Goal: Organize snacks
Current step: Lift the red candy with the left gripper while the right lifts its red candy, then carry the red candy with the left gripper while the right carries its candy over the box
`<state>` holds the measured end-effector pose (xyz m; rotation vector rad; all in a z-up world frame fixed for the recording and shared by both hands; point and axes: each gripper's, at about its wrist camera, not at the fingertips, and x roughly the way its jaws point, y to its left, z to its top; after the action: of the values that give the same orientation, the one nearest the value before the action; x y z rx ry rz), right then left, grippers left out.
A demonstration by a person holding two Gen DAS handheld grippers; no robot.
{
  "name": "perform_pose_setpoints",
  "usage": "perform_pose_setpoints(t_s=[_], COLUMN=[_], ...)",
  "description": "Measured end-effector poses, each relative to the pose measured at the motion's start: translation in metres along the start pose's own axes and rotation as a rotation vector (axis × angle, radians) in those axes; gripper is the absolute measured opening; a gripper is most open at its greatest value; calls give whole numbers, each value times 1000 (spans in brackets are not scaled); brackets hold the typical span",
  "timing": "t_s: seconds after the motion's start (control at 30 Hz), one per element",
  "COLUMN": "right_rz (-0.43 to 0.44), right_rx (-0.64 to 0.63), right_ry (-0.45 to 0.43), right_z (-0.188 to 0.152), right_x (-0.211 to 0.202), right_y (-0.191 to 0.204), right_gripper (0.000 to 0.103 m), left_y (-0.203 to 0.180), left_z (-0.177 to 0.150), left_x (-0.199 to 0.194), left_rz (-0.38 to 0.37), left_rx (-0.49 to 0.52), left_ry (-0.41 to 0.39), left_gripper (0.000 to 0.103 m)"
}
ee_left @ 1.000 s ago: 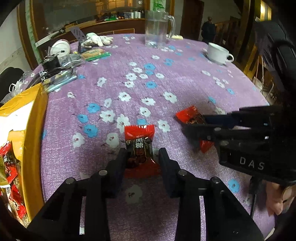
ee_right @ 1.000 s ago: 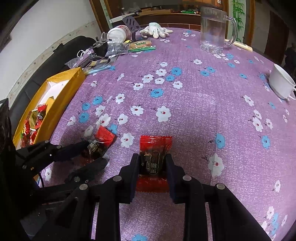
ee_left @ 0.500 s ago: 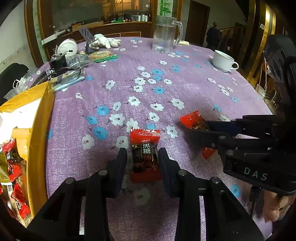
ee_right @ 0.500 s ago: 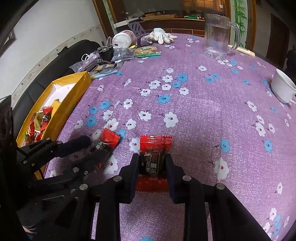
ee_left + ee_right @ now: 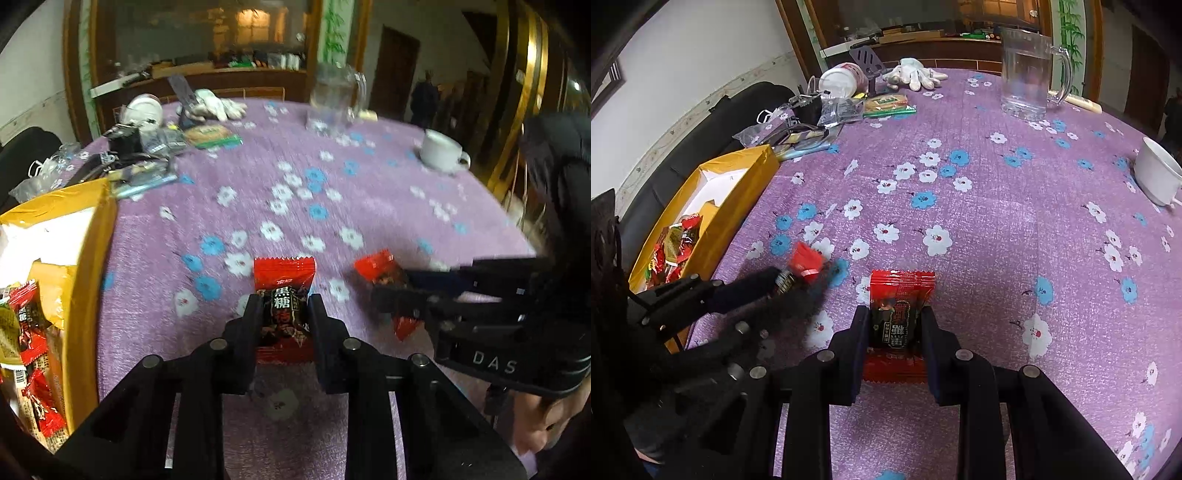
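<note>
My left gripper [image 5: 283,306] is shut on a red and black candy packet [image 5: 283,291] and holds it above the purple flowered tablecloth. My right gripper [image 5: 894,317] is shut on a second red candy packet [image 5: 900,295], also lifted. Each gripper shows in the other's view: the right one [image 5: 384,291] with its packet [image 5: 380,267], the left one [image 5: 783,284] with its packet [image 5: 805,262]. A yellow box [image 5: 738,199] with several red candies [image 5: 674,243] in it sits at the table's left edge; it also shows in the left wrist view [image 5: 88,295].
A glass pitcher [image 5: 1028,85], a white cup [image 5: 1156,177], white gloves [image 5: 916,75], a white jar [image 5: 840,81] and a pile of packets and cables [image 5: 812,118] stand along the far side. A black chair [image 5: 713,118] is behind the box.
Both grippers have risen off the table with their packets. The left gripper has swung left toward the yellow box, and its view has tilted up.
</note>
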<state>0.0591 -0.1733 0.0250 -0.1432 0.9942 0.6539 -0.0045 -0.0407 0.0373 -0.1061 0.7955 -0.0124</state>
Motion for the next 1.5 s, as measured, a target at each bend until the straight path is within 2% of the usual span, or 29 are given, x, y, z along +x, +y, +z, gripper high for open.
perform_pose_setpoints(t_s=[0.13,0.37,0.53,0.9,1.5], right_rz=[7,-1,-1,22,27], right_rx=[-7,-57,-88,-94,-100], right_ry=[-29,-82,-117,-151,-176], right_z=[0,-1,-2,-2,-3], right_x=[-5,-12,-17,-22,-25], right_y=[4,18,26,29,31], right_gripper=[28,28,28,28,28], left_y=[9,10,11,0,-13], left_z=[2,4,5,3,0], left_x=[-6,-12,-21,-30,-35], left_rz=[6,44,103,202,255], left_rx=[-43,-38,-32,25,88], left_ry=[-43,-101,-165,-238,-283], left_gripper=[22,22,22,22,22])
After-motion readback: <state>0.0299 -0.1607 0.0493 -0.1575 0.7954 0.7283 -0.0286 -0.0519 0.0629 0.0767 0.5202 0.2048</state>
